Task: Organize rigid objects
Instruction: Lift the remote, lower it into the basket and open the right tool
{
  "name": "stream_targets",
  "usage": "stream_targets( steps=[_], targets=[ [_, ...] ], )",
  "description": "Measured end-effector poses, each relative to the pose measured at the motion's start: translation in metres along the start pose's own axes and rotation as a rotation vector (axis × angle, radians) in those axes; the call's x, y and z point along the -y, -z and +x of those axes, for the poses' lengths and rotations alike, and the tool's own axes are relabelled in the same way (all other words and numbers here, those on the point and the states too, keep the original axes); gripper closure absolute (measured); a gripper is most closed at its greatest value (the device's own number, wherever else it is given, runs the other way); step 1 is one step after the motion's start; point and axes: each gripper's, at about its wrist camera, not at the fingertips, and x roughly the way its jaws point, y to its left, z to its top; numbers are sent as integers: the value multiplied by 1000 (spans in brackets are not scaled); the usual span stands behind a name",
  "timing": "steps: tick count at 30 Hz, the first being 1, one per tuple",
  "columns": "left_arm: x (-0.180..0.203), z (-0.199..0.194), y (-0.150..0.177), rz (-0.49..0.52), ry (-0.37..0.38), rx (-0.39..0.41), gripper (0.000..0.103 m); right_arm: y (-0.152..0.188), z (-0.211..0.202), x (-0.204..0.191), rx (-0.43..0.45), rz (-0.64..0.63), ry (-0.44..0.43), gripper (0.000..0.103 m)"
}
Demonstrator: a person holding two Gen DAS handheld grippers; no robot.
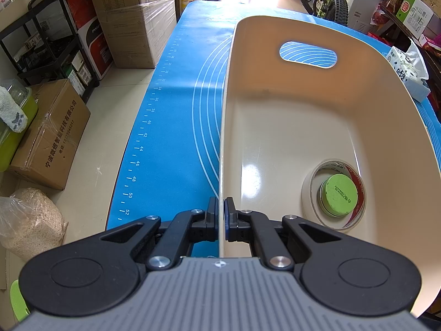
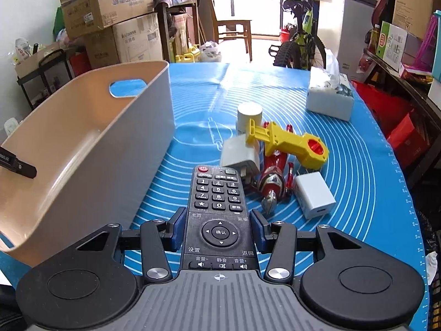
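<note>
My left gripper (image 1: 221, 211) is shut on the left wall of the beige bin (image 1: 303, 127). Inside the bin lie a tape roll (image 1: 308, 201) and a green round lid (image 1: 339, 194) within its ring. My right gripper (image 2: 219, 227) is shut on a black remote control (image 2: 217, 209), held above the blue mat (image 2: 358, 165) just right of the bin (image 2: 82, 143). On the mat beyond lie a grey plug (image 2: 239, 157), a red toy figure (image 2: 274, 182), a yellow toy part (image 2: 292, 142), a white charger (image 2: 314, 194) and a white cylinder (image 2: 249, 117).
A tissue pack (image 2: 329, 96) sits at the mat's far right. Cardboard boxes (image 1: 132, 19), a black rack (image 1: 49, 41) and a bag of grain (image 1: 30, 220) stand on the floor left of the table. A bicycle (image 2: 297, 35) and a chair (image 2: 234, 30) are behind.
</note>
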Motion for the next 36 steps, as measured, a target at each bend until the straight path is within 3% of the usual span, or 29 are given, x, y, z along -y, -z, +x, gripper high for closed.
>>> stream_targets(
  steps=[10,20,29,36],
  targets=[
    [0,0,0,2,-3,-1,95,-27,-31,-7,106,19,9,49],
    [0,1,0,2,2,-2,99,-77,-55,-46,222,-29,-35,49],
    [-3,1,0,-10,12,-5,99,-101,-32,-103,212,-118,-84,49],
    [-2,1,1,-11,11,-6,100,-104,1,-136,134,-180,-91,49]
  ],
)
